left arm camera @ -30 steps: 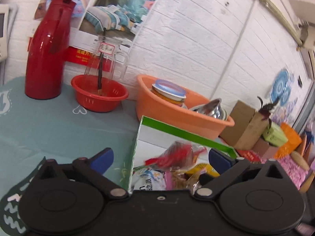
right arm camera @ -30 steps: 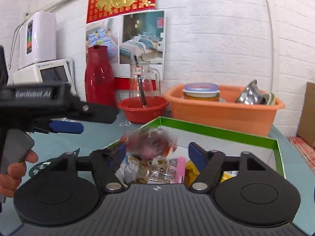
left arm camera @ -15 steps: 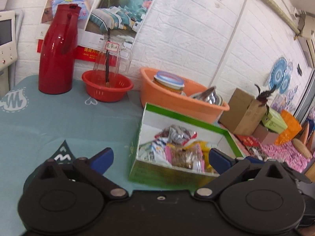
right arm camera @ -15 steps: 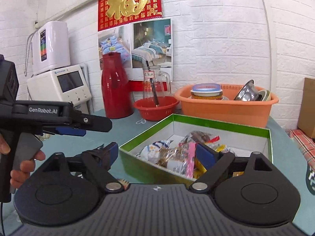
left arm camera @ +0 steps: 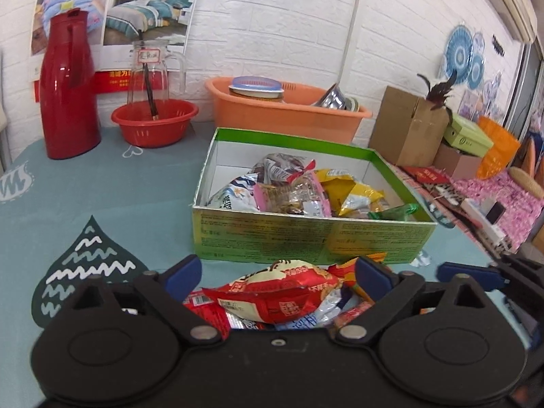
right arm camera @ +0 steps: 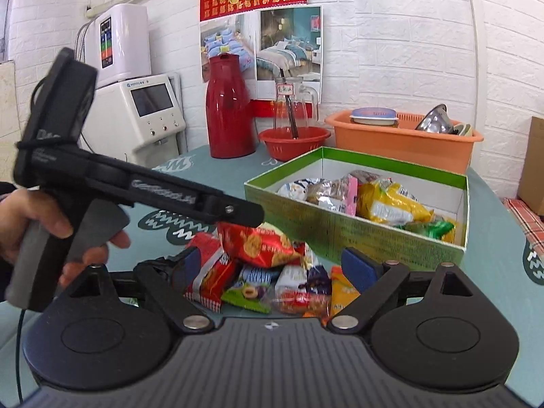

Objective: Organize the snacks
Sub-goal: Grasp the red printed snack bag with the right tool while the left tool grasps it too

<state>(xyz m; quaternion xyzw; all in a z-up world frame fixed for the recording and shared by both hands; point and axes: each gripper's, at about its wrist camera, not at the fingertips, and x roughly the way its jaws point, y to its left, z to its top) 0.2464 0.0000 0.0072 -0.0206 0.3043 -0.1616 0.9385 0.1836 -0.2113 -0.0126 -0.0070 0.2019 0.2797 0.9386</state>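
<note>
A green cardboard box [left arm camera: 306, 236] [right arm camera: 374, 234] holds several snack packets, among them a yellow one [right arm camera: 387, 204] and a pink one [left arm camera: 292, 193]. A pile of loose snack packets lies on the teal tablecloth in front of the box, topped by a puffy red packet [left arm camera: 282, 289] [right arm camera: 258, 241]. My left gripper [left arm camera: 275, 275] is open, its jaws either side of the red packet. My right gripper [right arm camera: 272, 265] is open over the same pile. The left gripper's body [right arm camera: 136, 190] crosses the right wrist view.
At the back stand a red thermos [left arm camera: 68, 91], a red bowl [left arm camera: 154, 122] with a glass jug, and an orange basin [left arm camera: 289, 112] of dishes. Cardboard boxes [left arm camera: 408, 125] and clutter lie to the right. A white appliance [right arm camera: 146, 112] stands at the left.
Both grippers have pulled back from over the box and come down low, so the pile of loose packets in front of the box now lies between their open jaws.
</note>
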